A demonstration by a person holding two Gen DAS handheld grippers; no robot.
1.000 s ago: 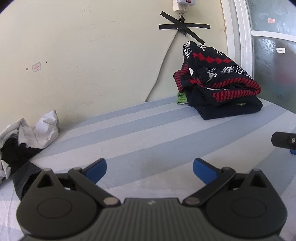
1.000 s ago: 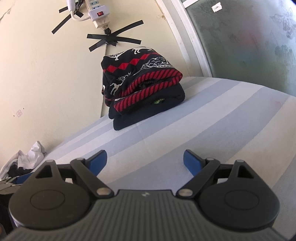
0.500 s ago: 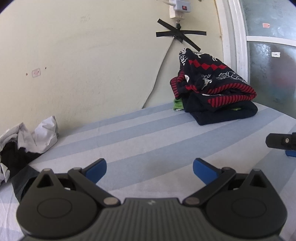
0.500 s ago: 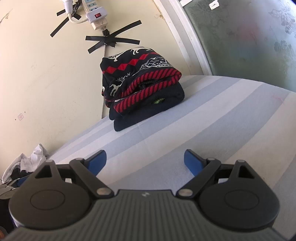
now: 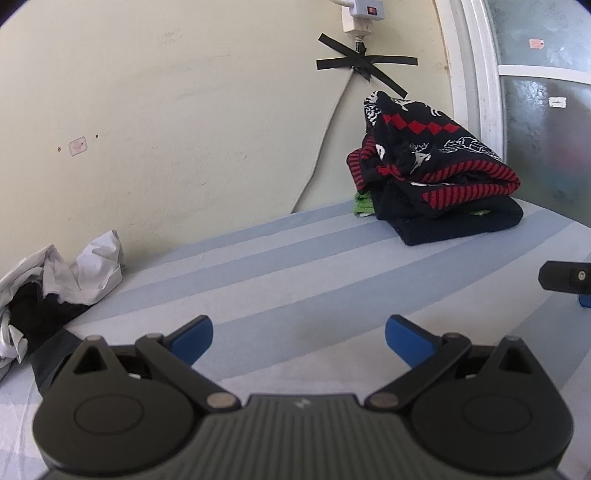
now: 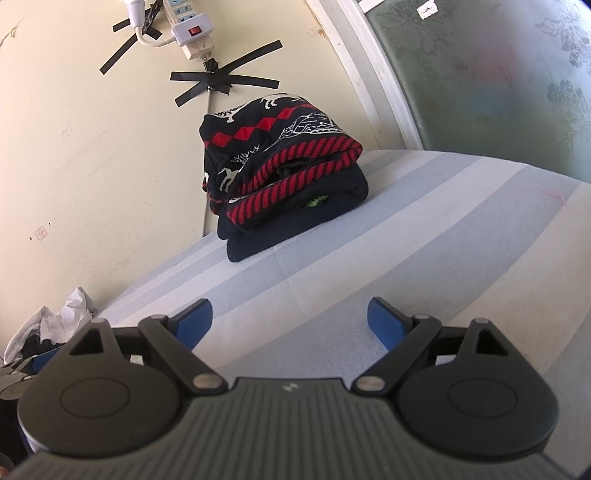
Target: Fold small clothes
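Far left, against the wall: crumpled pile of white and black clothes [image 5: 55, 280], unfolded, on the striped sheet [image 5: 295, 266]. Next, left gripper [image 5: 299, 338] over bare sheet, blue pads wide apart, nothing between them. Then right gripper [image 6: 290, 323], likewise spread wide and empty, above the sheet. Far right, by the window frame [image 5: 476, 74]: folded stack of dark sweaters [image 5: 443, 184], red-striped one on top, beneath taped power strip [image 6: 188, 33].

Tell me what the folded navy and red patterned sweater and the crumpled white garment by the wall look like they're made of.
The navy and red patterned sweater looks like thick matte knit, perhaps wool or acrylic: ribbed striped hems, bulky folds. The crumpled white garment looks like thin smooth woven cloth, possibly cotton, judging by its sharp creases.
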